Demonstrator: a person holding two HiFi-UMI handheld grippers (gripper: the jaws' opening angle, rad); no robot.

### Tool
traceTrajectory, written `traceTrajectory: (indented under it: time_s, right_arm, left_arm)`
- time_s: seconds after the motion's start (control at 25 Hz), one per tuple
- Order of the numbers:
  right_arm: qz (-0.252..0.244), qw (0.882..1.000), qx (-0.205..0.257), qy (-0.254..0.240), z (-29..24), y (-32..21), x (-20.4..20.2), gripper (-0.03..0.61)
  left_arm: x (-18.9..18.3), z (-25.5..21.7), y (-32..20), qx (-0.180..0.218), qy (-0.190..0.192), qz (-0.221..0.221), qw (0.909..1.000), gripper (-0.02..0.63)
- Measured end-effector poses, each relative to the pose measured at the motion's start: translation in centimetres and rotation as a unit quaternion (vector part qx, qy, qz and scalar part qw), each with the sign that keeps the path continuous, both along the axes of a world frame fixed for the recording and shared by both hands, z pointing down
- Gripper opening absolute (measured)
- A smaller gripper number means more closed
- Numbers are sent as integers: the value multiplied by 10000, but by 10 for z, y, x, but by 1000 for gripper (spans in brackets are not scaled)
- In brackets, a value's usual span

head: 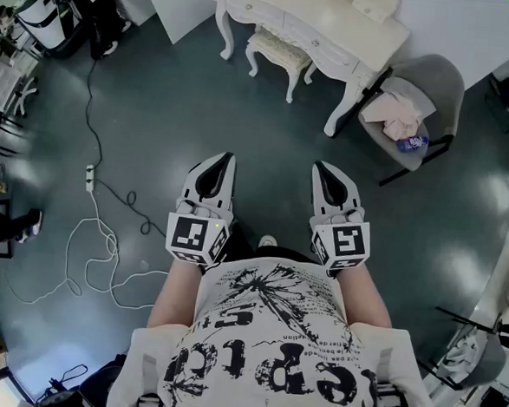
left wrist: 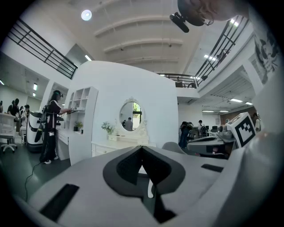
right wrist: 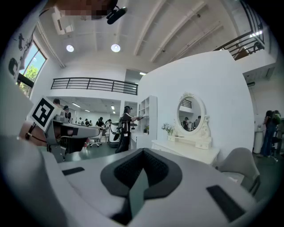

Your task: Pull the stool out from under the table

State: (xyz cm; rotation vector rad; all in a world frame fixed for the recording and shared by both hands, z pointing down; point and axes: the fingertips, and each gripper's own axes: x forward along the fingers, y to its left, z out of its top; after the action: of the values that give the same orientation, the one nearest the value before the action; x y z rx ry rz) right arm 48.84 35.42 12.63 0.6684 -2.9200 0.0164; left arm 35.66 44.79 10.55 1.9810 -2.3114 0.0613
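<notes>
Both claws were pinched shut with nothing between their pads. Seen from the head view, the left gripper [head: 225,161] and right gripper [head: 321,169] sat side by side just ahead of the person's torso, tips aimed toward 12 o'clock, touching neither each other nor any furniture. In the left gripper view, the left gripper's [left wrist: 142,150] dark pads met at the tip, with only bare air in front. The right gripper's [right wrist: 143,154] pads likewise met at a closed point, empty.

At 12 o'clock from the claws, well apart from them across the dark floor [head: 156,122], stood the white stool [head: 278,50], tucked partly beneath the white dressing table [head: 336,34] with its seat and curved legs showing at the near edge. An oval mirror [right wrist: 191,114] rose on that table. A grey chair [head: 432,93] with pale cloth [head: 398,115] on its seat stood at 2 o'clock, just beside the table's right leg. A white cable [head: 95,239] lay looped on the floor at 9 o'clock.
</notes>
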Motion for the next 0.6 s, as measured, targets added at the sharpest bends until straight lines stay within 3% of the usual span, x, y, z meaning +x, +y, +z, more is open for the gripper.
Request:
traceTrajectory:
  time_s: [0.28,0.6]
  right_arm:
    - [11,10000,12,-23,-2,2,-2,15]
    - [27,9993,-274,-263,-5,-1,-7,15]
  left_arm:
    - [-1,-1,2,17,23,-1,10000,17]
    - [-2,-1,-1,-38,-18,50,10000,17]
